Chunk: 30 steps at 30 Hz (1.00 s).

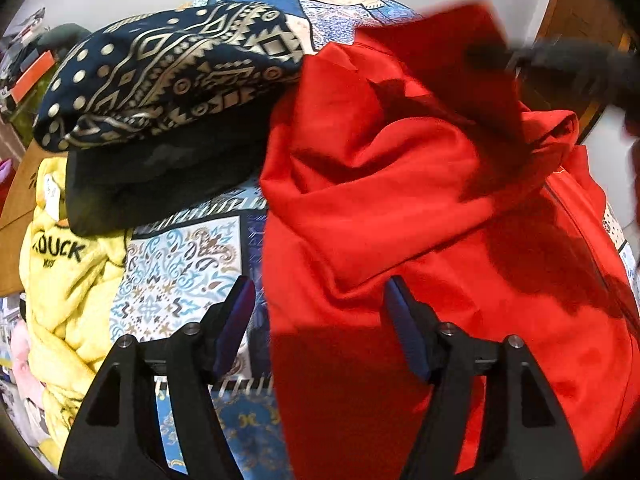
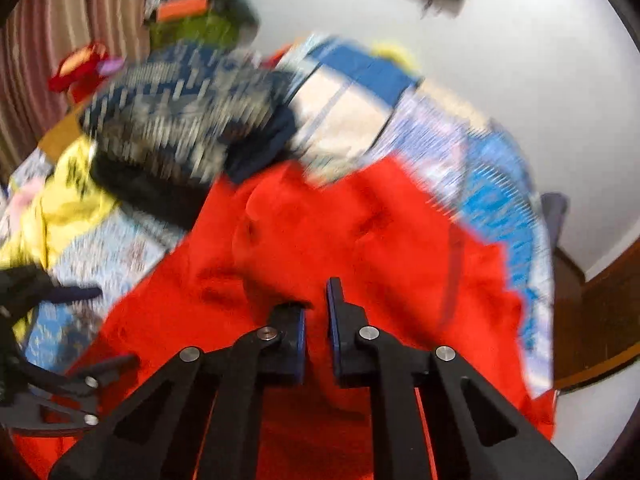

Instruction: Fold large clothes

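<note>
L gripper (image 1: 320, 300) jaws apart over red garment (image 1: 420, 200) edge; R gripper (image 2: 318, 308) closed, pinching red fabric.

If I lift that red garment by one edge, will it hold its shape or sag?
Likely sag: the red garment lies in soft, deep folds. It looks smooth, so it may slide on the patterned bedspread. Being large, most of it would probably trail behind.

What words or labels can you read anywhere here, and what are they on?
"DUCK" in black letters on the yellow garment; a letter before it is hidden in a fold.
Smaller print beneath it: too small to read.
White tag on that garment: unreadable.
Right wrist view: too blurred to read.
</note>
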Each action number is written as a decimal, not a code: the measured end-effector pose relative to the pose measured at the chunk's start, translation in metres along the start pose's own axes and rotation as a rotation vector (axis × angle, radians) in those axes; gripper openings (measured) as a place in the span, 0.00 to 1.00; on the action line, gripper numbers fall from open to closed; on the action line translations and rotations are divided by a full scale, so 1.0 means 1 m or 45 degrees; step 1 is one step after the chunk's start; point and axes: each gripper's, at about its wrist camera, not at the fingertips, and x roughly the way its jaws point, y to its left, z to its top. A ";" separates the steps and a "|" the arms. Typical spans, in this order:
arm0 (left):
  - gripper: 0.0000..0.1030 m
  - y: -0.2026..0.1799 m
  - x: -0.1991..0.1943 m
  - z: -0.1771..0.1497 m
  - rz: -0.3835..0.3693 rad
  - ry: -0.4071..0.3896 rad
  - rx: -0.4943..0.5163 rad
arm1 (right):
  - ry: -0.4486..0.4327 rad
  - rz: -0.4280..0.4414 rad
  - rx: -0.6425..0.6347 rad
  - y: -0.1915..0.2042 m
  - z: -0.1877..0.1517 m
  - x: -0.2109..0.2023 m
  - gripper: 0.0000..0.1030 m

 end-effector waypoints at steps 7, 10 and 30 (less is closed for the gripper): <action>0.67 -0.018 0.023 0.014 0.068 0.039 0.063 | -0.211 -0.094 0.267 -0.091 0.019 -0.071 0.07; 0.67 -0.019 0.028 0.019 0.111 0.029 0.038 | -0.251 -0.146 0.368 -0.123 0.013 -0.092 0.07; 0.67 0.013 0.017 0.024 0.249 -0.009 -0.134 | 0.177 -0.055 0.744 -0.211 -0.101 -0.018 0.36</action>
